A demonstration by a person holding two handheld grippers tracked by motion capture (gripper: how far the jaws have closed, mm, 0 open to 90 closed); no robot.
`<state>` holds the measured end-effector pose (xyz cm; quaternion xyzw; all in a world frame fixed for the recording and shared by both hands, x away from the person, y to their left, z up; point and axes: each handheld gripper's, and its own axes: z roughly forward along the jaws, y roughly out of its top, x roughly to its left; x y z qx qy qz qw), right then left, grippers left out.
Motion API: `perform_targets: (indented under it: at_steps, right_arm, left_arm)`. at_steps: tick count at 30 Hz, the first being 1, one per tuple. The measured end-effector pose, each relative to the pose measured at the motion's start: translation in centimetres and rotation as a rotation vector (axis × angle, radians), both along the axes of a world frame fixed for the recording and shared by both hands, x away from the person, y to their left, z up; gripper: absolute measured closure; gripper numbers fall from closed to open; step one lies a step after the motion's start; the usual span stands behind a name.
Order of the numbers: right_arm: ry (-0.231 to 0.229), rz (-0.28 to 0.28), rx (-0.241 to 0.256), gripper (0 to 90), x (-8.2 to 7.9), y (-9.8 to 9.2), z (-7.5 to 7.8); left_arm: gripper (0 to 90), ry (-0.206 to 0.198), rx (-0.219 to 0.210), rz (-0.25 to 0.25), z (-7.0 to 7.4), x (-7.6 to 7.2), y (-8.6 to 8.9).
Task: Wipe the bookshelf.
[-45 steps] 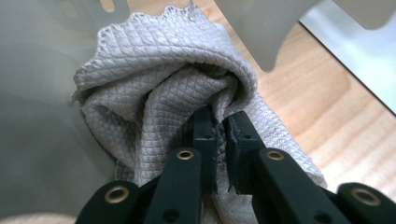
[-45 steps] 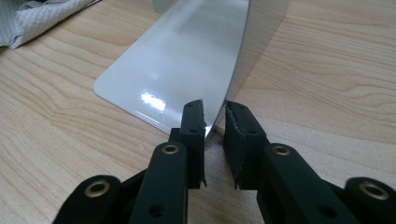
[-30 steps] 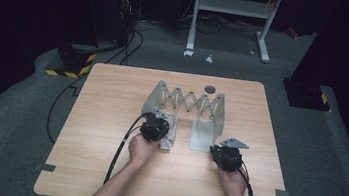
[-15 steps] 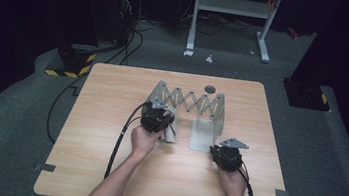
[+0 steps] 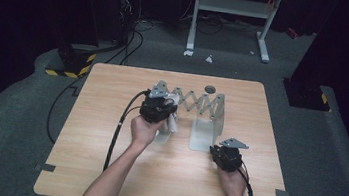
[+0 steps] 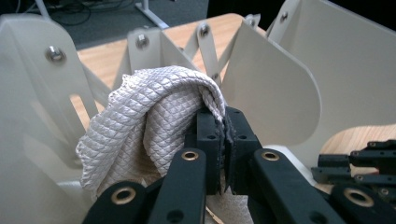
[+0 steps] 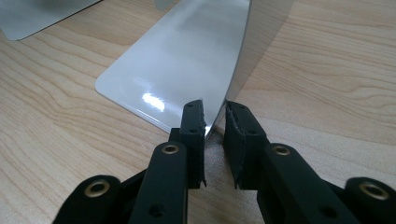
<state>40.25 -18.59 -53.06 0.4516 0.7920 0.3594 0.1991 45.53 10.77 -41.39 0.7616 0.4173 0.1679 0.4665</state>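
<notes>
The white quilted cloth is bunched in a fold against the left end plate of the metal expanding rack, draped between that plate and the next upright panel. It sits at the rack's left end, raised off the wooden table; in the high view part of it hangs just below the gripper, beside the rack's left foot.

The left gripper is pinched onto the cloth: its jaws stand nearly together with an edge of the fabric caught between them, the fold rising over the left jaw. In the high view the left gripper is held over the rack's left end, the hand behind it and its cable trailing toward the table's near edge.

The right gripper is at the rack's right end, low on the table. Its jaws are narrow and straddle the near corner of the rack's right upright plate; whether the pads actually press the metal cannot be told. The plate's flat foot lies on the table beyond the left jaw.

A small dark round disc lies on the table just behind the rack.
</notes>
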Motion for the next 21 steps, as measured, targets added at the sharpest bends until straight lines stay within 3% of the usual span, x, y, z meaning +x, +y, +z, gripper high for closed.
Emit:
perform_targets:
  at_steps: [6, 21]
  right_arm:
    - [0.001, 0.0, 0.0, 77.7, 0.0, 0.0, 0.0]
    - [0.0, 0.003, 0.001, 77.7, 0.0, 0.0, 0.0]
  left_arm:
    - [86.1, 0.004, -0.003, 0.002, 0.1, 0.6, -0.2]
    - [86.2, 0.067, 0.058, 0.027, -2.4, 1.8, -0.7]
